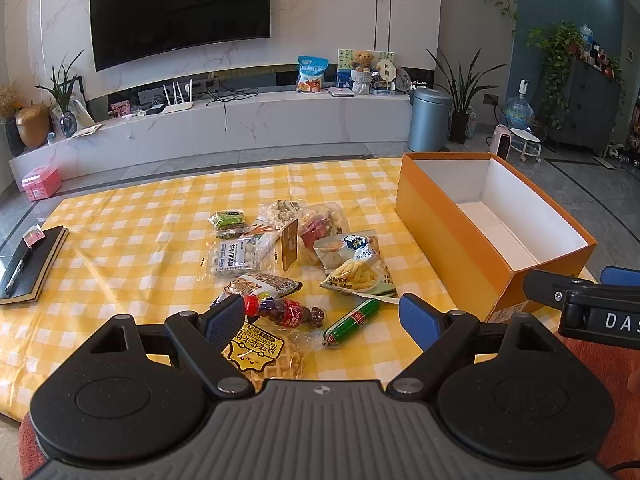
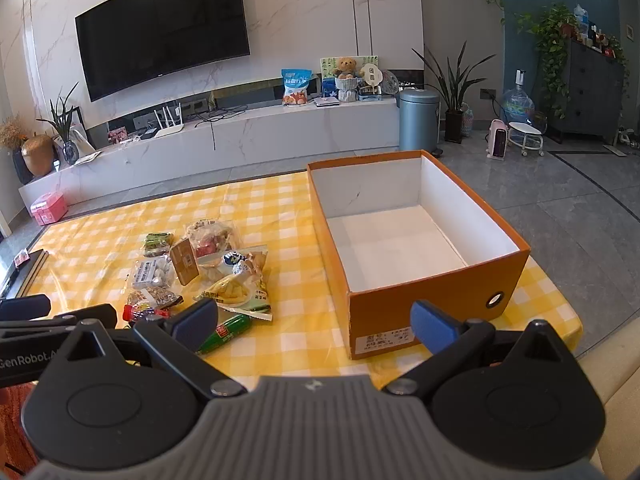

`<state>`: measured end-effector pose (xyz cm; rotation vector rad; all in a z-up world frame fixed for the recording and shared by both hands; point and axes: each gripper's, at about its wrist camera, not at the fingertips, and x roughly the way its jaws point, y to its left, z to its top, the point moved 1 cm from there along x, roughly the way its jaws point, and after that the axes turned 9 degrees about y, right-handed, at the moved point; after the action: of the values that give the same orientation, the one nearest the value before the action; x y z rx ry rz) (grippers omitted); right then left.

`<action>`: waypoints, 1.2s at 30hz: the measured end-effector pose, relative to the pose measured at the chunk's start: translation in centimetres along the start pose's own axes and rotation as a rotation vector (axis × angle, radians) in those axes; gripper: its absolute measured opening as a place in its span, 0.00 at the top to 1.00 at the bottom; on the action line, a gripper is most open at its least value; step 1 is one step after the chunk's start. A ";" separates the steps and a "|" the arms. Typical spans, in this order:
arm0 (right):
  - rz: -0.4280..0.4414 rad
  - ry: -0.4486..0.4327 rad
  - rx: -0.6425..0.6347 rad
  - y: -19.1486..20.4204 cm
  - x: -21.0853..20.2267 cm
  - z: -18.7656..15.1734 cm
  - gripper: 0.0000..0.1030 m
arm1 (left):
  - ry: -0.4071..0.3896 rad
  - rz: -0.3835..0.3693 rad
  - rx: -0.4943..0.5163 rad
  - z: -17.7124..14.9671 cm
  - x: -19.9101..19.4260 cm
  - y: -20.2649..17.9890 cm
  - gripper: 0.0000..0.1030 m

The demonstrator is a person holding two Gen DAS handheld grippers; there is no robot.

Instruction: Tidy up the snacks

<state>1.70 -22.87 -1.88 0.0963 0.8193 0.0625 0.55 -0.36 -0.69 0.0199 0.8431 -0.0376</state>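
Nearest to us, the left gripper (image 1: 322, 318) and the right gripper (image 2: 314, 322) both hang over the near edge of the table (image 1: 120, 216) with jaws spread wide and nothing between them; we judge that no snack has yet been picked. Just under the left gripper lies a waffle packet (image 1: 262, 354), with a small red-capped bottle (image 1: 288, 312) touching its far side and a green sausage stick (image 1: 352, 320) close by; a careless close here could, we think, catch two items at once or roll the bottle and the sausage toward the near edge. Beyond them the crinkly bags, among them a fries bag (image 1: 356, 272) and a white candy pack (image 1: 236, 258), overlap in a loose heap near the middle of the table, so lifting one may drag its neighbours, and slick film may slip from the pads. Toward the right edge stands the orange box (image 2: 424, 304), open and empty, its white floor showing; a low carry could strike its near wall and push the light box toward the right edge. At the far left edge rests a black notebook (image 1: 34, 260) with a pen, well apart from the snacks.
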 end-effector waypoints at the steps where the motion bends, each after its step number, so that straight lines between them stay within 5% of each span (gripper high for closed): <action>1: -0.001 -0.001 0.000 0.0 0.0 0.0 0.03 | 0.000 0.000 -0.001 0.0 0.0 0.0 0.01; 36: -0.006 0.010 0.001 -0.1 0.2 -0.1 0.03 | 0.010 -0.011 -0.009 -0.7 0.3 -0.5 0.01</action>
<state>1.75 -22.91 -2.14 0.0949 0.8298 0.0571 0.23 -0.89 -1.39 0.0070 0.8530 -0.0442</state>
